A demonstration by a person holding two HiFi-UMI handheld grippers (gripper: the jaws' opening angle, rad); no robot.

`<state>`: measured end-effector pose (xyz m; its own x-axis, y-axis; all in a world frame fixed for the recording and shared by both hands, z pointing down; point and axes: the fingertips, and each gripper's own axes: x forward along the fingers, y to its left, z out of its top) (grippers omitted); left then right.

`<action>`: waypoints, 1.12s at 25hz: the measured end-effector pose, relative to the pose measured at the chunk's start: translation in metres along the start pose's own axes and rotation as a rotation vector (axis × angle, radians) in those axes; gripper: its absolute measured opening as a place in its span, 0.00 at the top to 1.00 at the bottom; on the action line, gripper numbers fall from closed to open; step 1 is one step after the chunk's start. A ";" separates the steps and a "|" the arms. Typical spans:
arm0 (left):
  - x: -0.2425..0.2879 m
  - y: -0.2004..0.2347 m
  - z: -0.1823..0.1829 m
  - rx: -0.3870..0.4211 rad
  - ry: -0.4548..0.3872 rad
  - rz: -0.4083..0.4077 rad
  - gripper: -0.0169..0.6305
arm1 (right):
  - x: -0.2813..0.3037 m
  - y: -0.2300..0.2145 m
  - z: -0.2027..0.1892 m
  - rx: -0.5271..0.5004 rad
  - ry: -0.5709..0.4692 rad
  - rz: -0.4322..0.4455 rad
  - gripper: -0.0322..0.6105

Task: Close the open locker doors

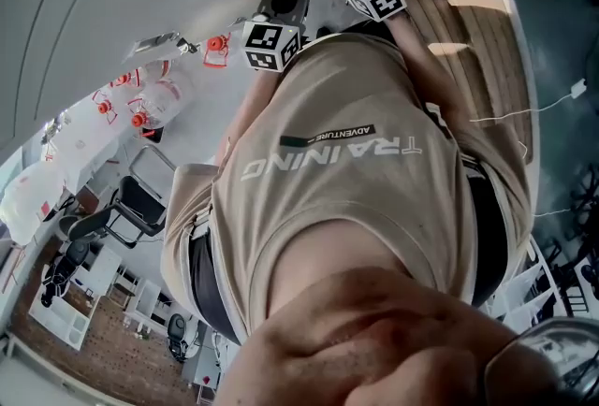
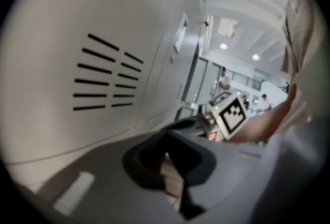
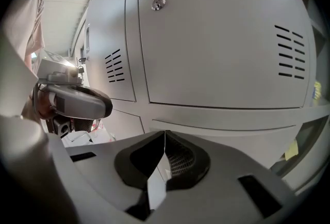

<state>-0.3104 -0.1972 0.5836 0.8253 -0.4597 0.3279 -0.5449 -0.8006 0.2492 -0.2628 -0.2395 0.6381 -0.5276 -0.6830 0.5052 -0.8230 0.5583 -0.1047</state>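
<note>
Clenched on nothing, the right gripper [image 3: 164, 134] faces a grey locker door [image 3: 216, 47] with a lock [image 3: 158, 4]; the left gripper [image 2: 166, 141], likewise clenched empty, sits beside a vented door [image 2: 56, 27]

Wood-plank floor [image 1: 473, 30], dark mat [image 1: 552, 30], white cable [image 1: 577, 88] prob. on it
</note>
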 end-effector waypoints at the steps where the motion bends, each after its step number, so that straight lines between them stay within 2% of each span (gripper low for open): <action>1: 0.001 0.001 0.000 0.001 0.001 0.000 0.97 | 0.002 -0.001 0.000 -0.004 0.003 -0.001 0.93; 13: 0.009 0.006 -0.001 0.014 0.027 -0.015 0.97 | 0.016 -0.006 0.002 0.004 0.009 0.001 0.93; 21: 0.016 -0.004 -0.007 0.017 0.045 -0.066 0.97 | -0.002 -0.010 0.000 0.044 -0.017 -0.044 0.93; 24: 0.024 -0.014 -0.010 0.030 0.055 -0.108 0.97 | -0.022 -0.012 -0.014 0.079 -0.022 -0.084 0.93; 28: 0.035 -0.030 -0.016 0.042 0.080 -0.164 0.97 | -0.055 -0.016 -0.046 0.192 -0.015 -0.146 0.93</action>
<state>-0.2675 -0.1827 0.6023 0.8874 -0.2910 0.3575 -0.3958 -0.8785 0.2675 -0.2110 -0.1895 0.6511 -0.4017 -0.7575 0.5147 -0.9151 0.3543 -0.1927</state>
